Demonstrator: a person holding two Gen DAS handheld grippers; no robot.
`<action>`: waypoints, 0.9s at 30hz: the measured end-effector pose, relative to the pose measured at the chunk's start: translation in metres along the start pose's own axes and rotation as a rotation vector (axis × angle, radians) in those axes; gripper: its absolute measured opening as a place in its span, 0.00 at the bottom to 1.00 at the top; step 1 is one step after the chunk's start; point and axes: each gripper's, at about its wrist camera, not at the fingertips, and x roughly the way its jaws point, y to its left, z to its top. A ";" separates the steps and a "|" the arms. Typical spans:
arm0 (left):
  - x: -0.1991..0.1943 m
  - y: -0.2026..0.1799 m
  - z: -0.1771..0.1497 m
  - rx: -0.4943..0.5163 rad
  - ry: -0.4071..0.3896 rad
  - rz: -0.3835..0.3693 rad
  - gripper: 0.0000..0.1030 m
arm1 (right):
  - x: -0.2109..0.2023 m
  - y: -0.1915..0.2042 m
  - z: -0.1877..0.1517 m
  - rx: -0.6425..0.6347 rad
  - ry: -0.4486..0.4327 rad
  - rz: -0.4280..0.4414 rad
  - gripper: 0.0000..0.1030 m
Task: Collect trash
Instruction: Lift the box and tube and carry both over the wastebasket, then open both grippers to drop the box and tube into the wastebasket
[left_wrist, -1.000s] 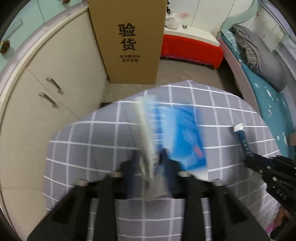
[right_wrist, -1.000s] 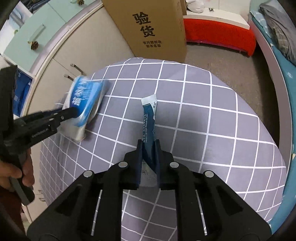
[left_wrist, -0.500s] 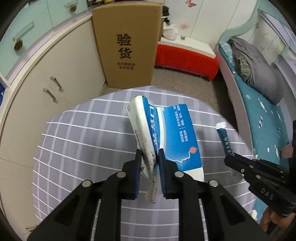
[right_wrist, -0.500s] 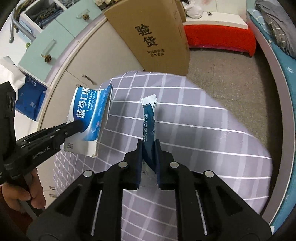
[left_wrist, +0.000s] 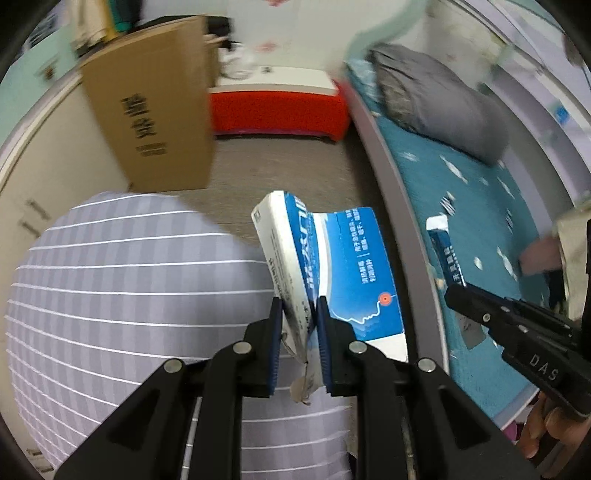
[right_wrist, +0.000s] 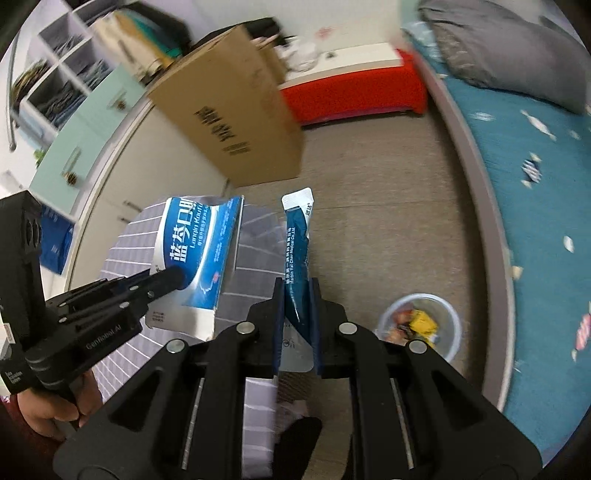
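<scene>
My left gripper (left_wrist: 298, 321) is shut on a flattened blue and white medicine box (left_wrist: 347, 273), held in the air past the right edge of the grey checked table (left_wrist: 129, 280). The box also shows in the right wrist view (right_wrist: 199, 251). My right gripper (right_wrist: 297, 317) is shut on a dark blue sachet (right_wrist: 297, 236) with a white torn top, held upright over the floor. The sachet also shows in the left wrist view (left_wrist: 443, 251). A clear bin (right_wrist: 421, 325) with wrappers inside stands on the floor, low and right of my right gripper.
A tall cardboard box (right_wrist: 236, 122) stands on the floor against cream cabinets (left_wrist: 48, 155). A red and white bench (left_wrist: 277, 99) is at the back. A bed with a teal sheet (right_wrist: 535, 184) and grey pillow runs along the right.
Both grippers have swung right, off the table and out over the floor, each still holding its item. The bin has come into the right wrist view.
</scene>
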 end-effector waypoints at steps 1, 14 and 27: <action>0.004 -0.022 -0.001 0.022 0.007 -0.012 0.17 | -0.010 -0.017 -0.003 0.017 -0.005 -0.013 0.12; 0.027 -0.130 -0.019 0.156 0.077 -0.019 0.17 | -0.051 -0.124 -0.030 0.151 0.009 -0.035 0.16; 0.032 -0.159 -0.018 0.207 0.104 0.001 0.18 | -0.065 -0.142 -0.030 0.164 -0.023 -0.063 0.53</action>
